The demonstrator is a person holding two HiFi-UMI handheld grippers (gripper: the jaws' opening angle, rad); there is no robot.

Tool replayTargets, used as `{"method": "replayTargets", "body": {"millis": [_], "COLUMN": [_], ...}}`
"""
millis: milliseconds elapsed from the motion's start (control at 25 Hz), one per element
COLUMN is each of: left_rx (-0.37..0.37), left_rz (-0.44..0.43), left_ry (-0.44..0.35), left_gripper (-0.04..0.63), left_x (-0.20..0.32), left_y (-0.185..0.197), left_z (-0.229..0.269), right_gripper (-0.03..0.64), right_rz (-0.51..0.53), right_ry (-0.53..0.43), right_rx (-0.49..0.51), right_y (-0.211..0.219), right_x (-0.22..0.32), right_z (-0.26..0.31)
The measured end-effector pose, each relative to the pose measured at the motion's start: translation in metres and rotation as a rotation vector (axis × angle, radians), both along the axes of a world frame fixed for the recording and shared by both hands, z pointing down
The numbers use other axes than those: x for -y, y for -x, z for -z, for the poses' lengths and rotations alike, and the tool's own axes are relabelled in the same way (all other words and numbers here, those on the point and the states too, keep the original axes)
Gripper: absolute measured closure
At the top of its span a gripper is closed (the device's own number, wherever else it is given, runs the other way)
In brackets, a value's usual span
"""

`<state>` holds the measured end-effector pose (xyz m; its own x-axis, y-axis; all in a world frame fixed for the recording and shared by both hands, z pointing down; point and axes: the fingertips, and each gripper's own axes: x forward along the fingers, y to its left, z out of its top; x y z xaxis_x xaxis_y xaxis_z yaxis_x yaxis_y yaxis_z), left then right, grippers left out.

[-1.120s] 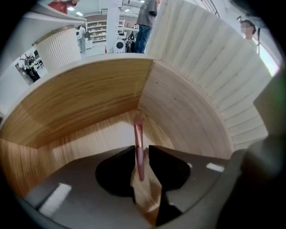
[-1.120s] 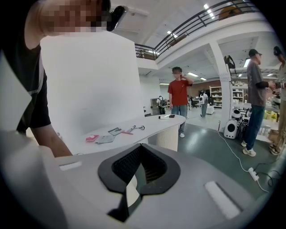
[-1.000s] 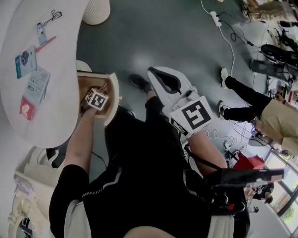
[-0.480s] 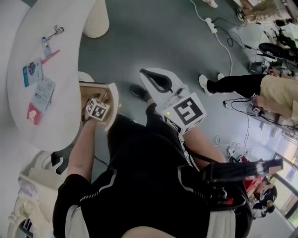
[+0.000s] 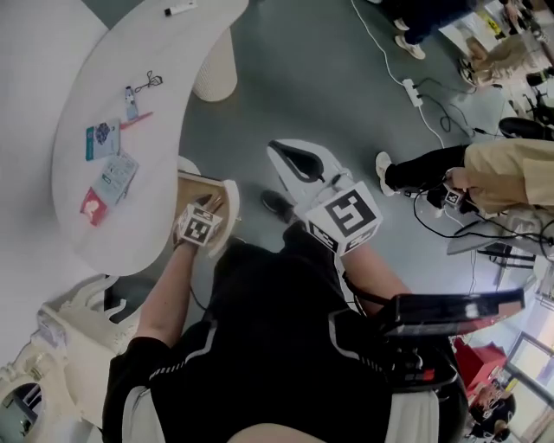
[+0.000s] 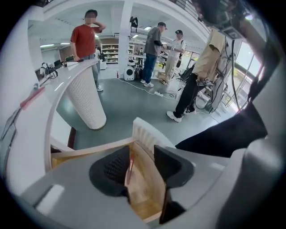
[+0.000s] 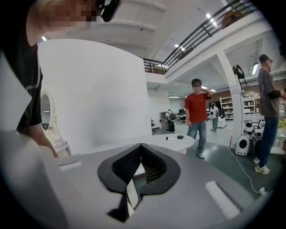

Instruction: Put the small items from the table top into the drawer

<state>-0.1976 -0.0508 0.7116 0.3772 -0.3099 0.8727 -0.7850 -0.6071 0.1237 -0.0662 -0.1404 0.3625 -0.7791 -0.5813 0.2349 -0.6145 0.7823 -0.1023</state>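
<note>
On the white curved table (image 5: 52,104) lie several small items: an eyelash curler (image 5: 147,84), a pink pen (image 5: 137,120), a blue card (image 5: 101,138), a pale packet (image 5: 117,177) and a red packet (image 5: 93,206). The wooden drawer (image 5: 195,182) stands open under the table's edge. My left gripper (image 5: 204,216) hangs over it, open and empty. Its jaws have just closed a little. Between them in the left gripper view (image 6: 142,152) a reddish pen (image 6: 130,166) lies on the drawer floor (image 6: 147,179). My right gripper (image 5: 281,147) is shut with nothing in it (image 7: 140,146), out over the floor.
The ribbed white table pedestal (image 5: 215,73) stands beyond the drawer. A black marker (image 5: 180,9) lies at the table's far end. A person in tan trousers (image 5: 511,173) stands at the right, near cables and a power strip (image 5: 414,91). Ornate white furniture (image 5: 52,346) stands at lower left.
Both grippers have risen, the left one up out of the drawer. The head view has swung to show more of the table and its pedestal.
</note>
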Motion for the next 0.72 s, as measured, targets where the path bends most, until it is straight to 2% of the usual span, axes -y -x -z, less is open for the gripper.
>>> {"method": "replayTargets", "body": {"millis": [280, 440, 560, 720], "left_rx": [-0.04, -0.121, -0.148, -0.127], "left_rz": [0.054, 0.085, 0.088, 0.093], "left_ry": [-0.101, -0.14, -0.223, -0.337], "left_gripper": [0.458, 0.507, 0.551, 0.594], "left_x": [0.01, 0.022, 0.035, 0.045], "left_y": [-0.004, -0.016, -0.025, -0.028], "left_z": [0.056, 0.097, 0.132, 0.172], "right_gripper": [0.614, 0.614, 0.614, 0.614], "right_rz": [0.029, 0.066, 0.085, 0.125], "right_ry": [-0.033, -0.061, -0.069, -0.072], "right_rx": [0.035, 0.065, 0.081, 0.097], "right_y": [0.001, 0.007, 0.012, 0.021], "right_x": [0.006, 0.012, 0.017, 0.019], "right_z": [0.025, 0.042, 0.049, 0.057]}}
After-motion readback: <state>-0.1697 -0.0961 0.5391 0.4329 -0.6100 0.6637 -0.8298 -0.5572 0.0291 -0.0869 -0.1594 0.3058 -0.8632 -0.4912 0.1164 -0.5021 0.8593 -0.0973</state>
